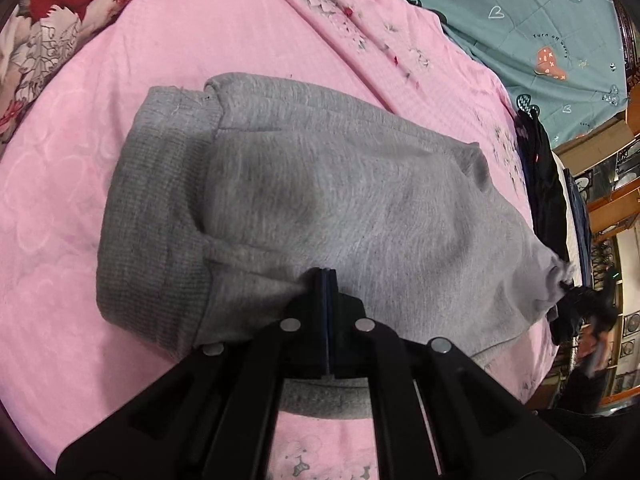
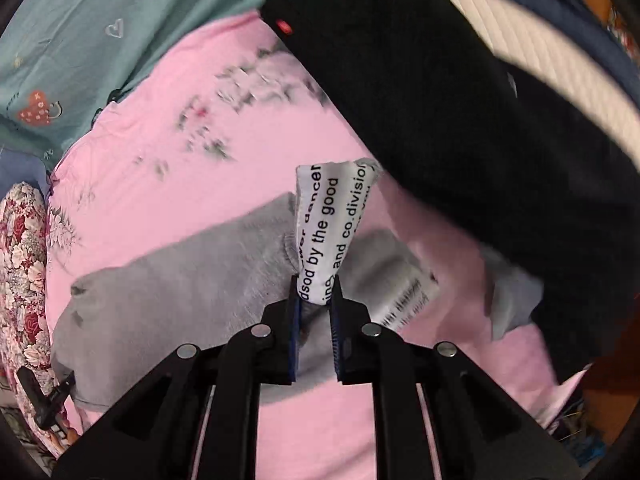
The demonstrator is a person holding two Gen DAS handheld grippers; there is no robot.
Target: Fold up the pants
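Note:
Grey sweatpants (image 1: 340,208) lie folded on a pink bedsheet (image 1: 60,240), with the ribbed waistband (image 1: 156,216) at the left. My left gripper (image 1: 326,276) is shut on the near edge of the pants. In the right wrist view the pants (image 2: 192,280) stretch off to the left. My right gripper (image 2: 316,292) is shut on the pants' end, where a white label with black print (image 2: 332,220) sticks up between the fingers. The right gripper also shows small at the far right of the left wrist view (image 1: 576,296).
A black garment (image 2: 460,120) lies on the bed just right of the right gripper, with white and blue cloth behind it. A teal patterned quilt (image 1: 520,20) and a red floral cover (image 1: 48,20) border the sheet. Wooden shelving (image 1: 612,200) stands beyond the bed.

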